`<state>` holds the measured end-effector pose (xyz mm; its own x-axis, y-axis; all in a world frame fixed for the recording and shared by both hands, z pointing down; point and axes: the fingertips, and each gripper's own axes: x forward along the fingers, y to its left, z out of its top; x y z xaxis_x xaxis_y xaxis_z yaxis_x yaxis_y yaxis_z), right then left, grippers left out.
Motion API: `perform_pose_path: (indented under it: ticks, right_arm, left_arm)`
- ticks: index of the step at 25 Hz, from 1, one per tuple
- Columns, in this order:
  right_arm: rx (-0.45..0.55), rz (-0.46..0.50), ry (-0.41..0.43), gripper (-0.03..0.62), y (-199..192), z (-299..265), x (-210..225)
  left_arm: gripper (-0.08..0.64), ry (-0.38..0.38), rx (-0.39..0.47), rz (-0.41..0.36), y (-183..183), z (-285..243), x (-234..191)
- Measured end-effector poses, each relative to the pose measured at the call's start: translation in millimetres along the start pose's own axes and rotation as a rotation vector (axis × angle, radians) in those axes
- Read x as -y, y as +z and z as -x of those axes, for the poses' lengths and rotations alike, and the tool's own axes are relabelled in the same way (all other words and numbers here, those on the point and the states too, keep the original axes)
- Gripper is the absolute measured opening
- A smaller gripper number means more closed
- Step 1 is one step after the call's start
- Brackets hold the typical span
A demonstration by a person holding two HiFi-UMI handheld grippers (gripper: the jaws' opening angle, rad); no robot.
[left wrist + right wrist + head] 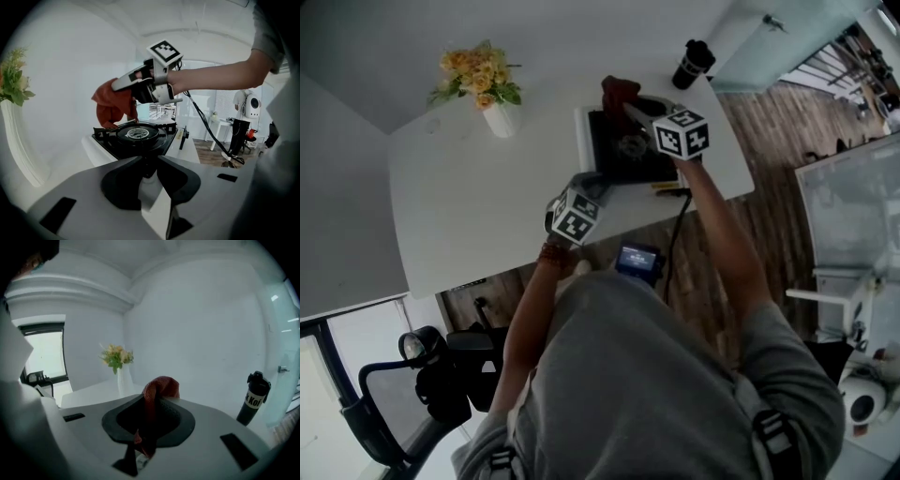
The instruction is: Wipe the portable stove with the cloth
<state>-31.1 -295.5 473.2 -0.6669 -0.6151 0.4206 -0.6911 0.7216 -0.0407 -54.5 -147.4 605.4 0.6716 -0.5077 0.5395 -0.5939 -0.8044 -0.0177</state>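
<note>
The portable stove [623,150] is black-topped with a white body and stands on the white table [469,197]; its round burner [137,132] shows in the left gripper view. My right gripper [630,110] hangs above the stove's far side, shut on a red cloth [619,92]. The cloth [111,105] dangles from it with its lower end near the stove's far left corner. In the right gripper view the cloth [161,386] runs between the jaws of the right gripper [150,404]. My left gripper [149,164] is closed on the stove's white near edge [152,201].
A white vase of yellow flowers [483,89] stands at the table's far left. A black bottle [694,62] is at the far right corner. A black cable [675,230] hangs off the table's near edge. An office chair [422,375] is at the lower left.
</note>
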Motion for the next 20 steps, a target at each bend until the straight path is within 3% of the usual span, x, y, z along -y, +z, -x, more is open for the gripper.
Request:
perform_pose_path:
  ticks: [3, 6, 11, 15, 20]
  right_arm:
    - [0.122, -0.045, 0.02, 0.06, 19, 29, -24]
    - [0.226, -0.041, -0.014, 0.06, 29, 57, -42]
    - [0.361, 0.013, -0.149, 0.06, 34, 100, -57]
    - [0.382, 0.064, -0.229, 0.06, 15, 114, -73]
    - [0.313, 0.058, -0.247, 0.058, -21, 105, -94]
  left_arm:
    - [0.121, 0.032, 0.015, -0.029, 1, 1, 0]
    - [0.132, 0.061, 0.055, -0.025, 6, 9, -1]
    - [0.123, 0.146, 0.319, 0.069, 55, 59, -13]
    - [0.073, 0.299, 0.488, 0.158, 72, 101, -37]
    - [0.035, 0.375, 0.47, 0.166, 62, 109, -46]
